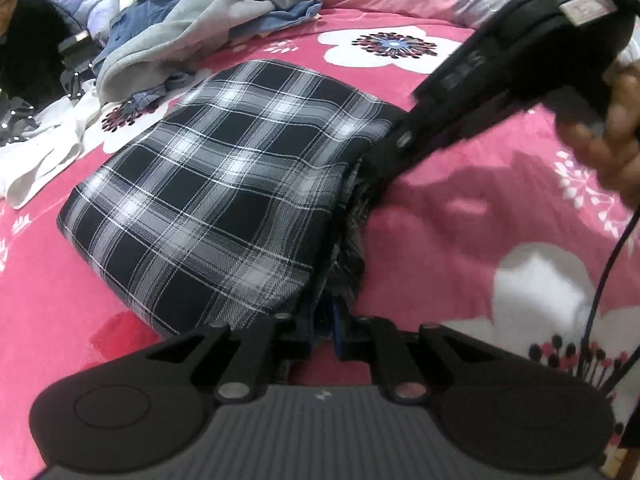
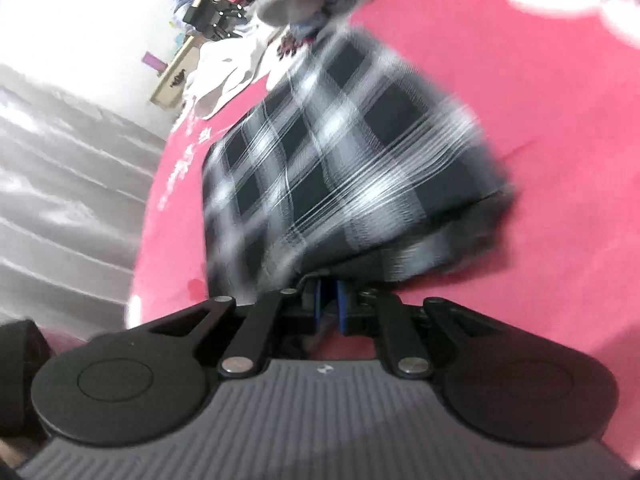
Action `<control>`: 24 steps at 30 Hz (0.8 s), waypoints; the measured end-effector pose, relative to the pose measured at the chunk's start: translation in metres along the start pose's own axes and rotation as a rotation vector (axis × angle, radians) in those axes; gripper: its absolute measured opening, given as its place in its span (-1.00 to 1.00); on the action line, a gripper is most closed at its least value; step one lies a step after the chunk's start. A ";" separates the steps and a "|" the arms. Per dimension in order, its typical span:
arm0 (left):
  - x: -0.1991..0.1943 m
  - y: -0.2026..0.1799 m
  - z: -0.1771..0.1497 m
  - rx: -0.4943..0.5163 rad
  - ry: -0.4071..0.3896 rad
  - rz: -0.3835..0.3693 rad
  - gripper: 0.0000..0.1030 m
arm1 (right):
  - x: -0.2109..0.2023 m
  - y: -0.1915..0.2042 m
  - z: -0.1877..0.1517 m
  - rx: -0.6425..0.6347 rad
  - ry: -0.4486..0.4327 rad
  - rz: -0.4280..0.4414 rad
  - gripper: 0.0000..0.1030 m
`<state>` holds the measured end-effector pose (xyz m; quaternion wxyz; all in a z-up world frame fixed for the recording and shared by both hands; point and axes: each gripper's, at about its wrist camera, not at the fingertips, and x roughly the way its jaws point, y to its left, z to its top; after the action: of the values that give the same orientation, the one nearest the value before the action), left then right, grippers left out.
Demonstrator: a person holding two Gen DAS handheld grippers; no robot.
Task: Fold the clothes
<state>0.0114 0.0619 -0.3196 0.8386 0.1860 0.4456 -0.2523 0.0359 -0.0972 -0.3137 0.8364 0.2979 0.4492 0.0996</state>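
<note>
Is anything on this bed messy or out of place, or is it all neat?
The plaid garment is folded into a fairly tidy rectangle, with both grippers closed on its near edges. Behind it, though, a grey garment and blue clothes lie crumpled in a heap, and a white garment sprawls unfolded on the pink floral bedspread.

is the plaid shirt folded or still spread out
Folded. The plaid shirt lies as a compact rectangular bundle on the pink bedspread, with stacked layers showing along its right edge.
</note>
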 end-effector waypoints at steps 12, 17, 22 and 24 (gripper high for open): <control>0.002 0.004 0.003 -0.056 0.023 -0.004 -0.79 | -0.052 -0.035 0.015 -0.116 -0.039 -0.119 -0.83; 0.002 0.007 0.006 -0.098 0.043 -0.004 -0.79 | -0.039 -0.025 0.025 -0.283 0.032 -0.112 -0.83; -0.018 0.025 0.005 -0.274 0.068 -0.069 -0.64 | -0.025 -0.015 0.035 -0.450 0.104 -0.108 -0.82; -0.034 0.037 0.003 -0.384 0.045 -0.102 -0.63 | -0.019 -0.011 0.039 -0.516 0.133 -0.106 -0.82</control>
<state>0.0187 0.0992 -0.2860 0.8345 0.0052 0.5132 -0.2006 0.0556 -0.1299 -0.2905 0.8575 0.0437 0.4776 0.1862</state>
